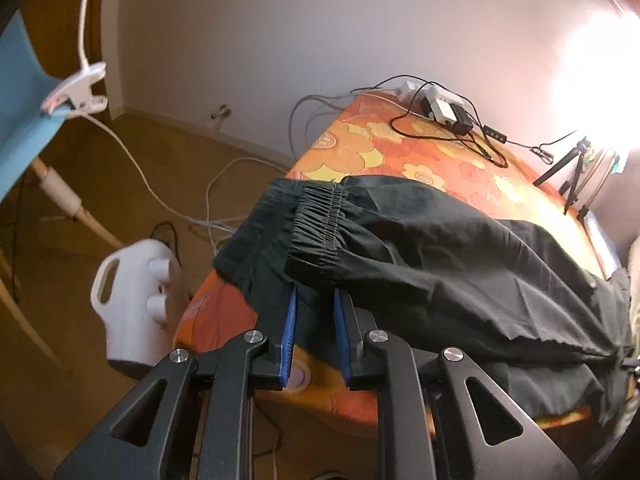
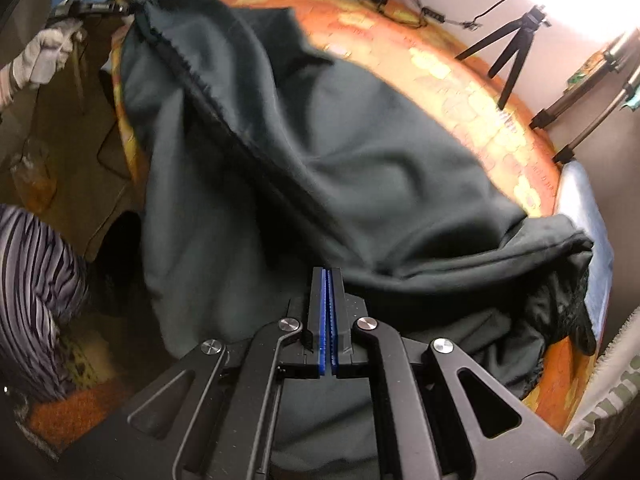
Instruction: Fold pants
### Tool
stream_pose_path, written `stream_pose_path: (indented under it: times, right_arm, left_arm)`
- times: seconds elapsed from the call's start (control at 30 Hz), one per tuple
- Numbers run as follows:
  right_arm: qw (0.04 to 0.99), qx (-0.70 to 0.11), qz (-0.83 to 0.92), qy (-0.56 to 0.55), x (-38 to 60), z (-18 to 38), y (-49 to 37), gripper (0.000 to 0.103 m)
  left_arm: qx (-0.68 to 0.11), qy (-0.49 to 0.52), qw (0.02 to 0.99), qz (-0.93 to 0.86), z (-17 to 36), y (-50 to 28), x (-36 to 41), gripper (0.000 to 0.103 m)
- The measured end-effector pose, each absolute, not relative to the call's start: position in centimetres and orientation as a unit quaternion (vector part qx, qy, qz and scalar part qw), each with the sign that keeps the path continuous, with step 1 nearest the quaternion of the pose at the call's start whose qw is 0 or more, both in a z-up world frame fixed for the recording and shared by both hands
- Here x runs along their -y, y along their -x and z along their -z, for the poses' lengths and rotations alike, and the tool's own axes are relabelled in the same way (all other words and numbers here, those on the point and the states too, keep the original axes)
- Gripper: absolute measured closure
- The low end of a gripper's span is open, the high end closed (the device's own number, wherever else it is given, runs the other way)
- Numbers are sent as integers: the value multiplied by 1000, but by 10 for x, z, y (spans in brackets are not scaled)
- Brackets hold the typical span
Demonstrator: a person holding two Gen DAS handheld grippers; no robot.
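Pants: the dark pants (image 1: 460,256) lie across the orange flowered table (image 1: 400,148), doubled over lengthwise, it seems, with the elastic waistband (image 1: 316,220) at the left edge and the leg ends bunched at the right.
Left gripper: the left gripper (image 1: 315,300) sits at the near edge just under the waistband, blue pads (image 1: 290,320) apart, cloth lying between them but not pinched, so released.
Right gripper: the right gripper (image 2: 327,280) is clenched, pads pressed together at the near edge of the cloth; whether a thin layer is caught between them I cannot tell.
Fold so far: one lengthwise fold looks laid down, a raw seam (image 2: 192,76) running diagonally over the top, the surface rumpled.
Still to do: by my read, smoothing, then folding the legs across towards the waistband.
Surroundings: cables and a power strip (image 1: 436,106) at the far edge, a small tripod (image 2: 516,44) far right, a white jug (image 1: 132,292) on the floor at left.
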State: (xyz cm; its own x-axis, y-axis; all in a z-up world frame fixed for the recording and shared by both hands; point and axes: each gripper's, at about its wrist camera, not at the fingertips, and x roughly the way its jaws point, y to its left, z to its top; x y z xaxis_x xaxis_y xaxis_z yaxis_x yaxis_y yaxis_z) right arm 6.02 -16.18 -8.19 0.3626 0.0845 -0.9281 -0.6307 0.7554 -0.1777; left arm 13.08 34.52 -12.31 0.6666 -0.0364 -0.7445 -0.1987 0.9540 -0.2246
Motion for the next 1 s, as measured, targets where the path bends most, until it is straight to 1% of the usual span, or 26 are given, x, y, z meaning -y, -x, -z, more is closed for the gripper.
stream_pose_path:
  times: [0.03, 0.13, 0.17, 0.23, 0.3, 0.33, 0.37, 0.4, 0.47, 0.7, 0.77, 0.8, 0.83, 0.9, 1.0]
  right_arm:
    - [776, -520, -232, 272, 160, 84, -56, 101]
    - [758, -526, -238, 303, 156, 90, -42, 101]
    - [754, -527, -240, 309, 155, 90, -39, 101]
    - [758, -523, -245, 304, 153, 82, -38, 101]
    - [771, -510, -249, 289, 147, 68, -44, 101]
    - [776, -504, -253, 282, 143, 63, -47, 97]
    - [779, -500, -259, 274, 138, 58, -52, 87]
    - [784, -493, -267, 266, 130, 54, -58, 67]
    - [792, -476, -276, 265, 115, 53, -65, 44]
    - [778, -447, -319, 304, 42, 80, -86, 44]
    - [777, -441, -323, 311, 32, 85, -91, 44]
    - [777, -439, -325, 314, 27, 87, -95, 44]
    - [775, -440, -326, 314, 24, 86, -99, 44]
    - [771, -449, -331, 307, 21, 89, -109, 45]
    - [765, -460, -336, 301, 18, 94, -116, 48]
  left_arm:
    - [-405, 154, 900, -44, 123, -128, -348, 74]
    - [-398, 186, 898, -38, 122, -124, -353, 63]
    - [-394, 190, 898, -38, 121, -124, -353, 60]
    - [-386, 188, 902, -42, 119, -125, -354, 51]
    - [-384, 193, 902, -48, 120, -129, -357, 47]
    - [-385, 200, 900, -47, 122, -131, -358, 47]
    - [-386, 206, 898, -45, 124, -133, -359, 47]
    - [-386, 210, 897, -41, 125, -134, -360, 47]
    - [-387, 214, 896, -35, 128, -139, -360, 47]
    - [-386, 239, 890, -28, 136, -144, -368, 49]
    - [-386, 242, 890, -26, 136, -145, -368, 60]
    - [-387, 241, 889, -24, 137, -145, -368, 69]
    - [-388, 237, 890, -25, 136, -146, -367, 74]
    - [-387, 232, 892, -20, 135, -147, -365, 79]
    - [-384, 223, 896, -17, 133, -148, -362, 81]
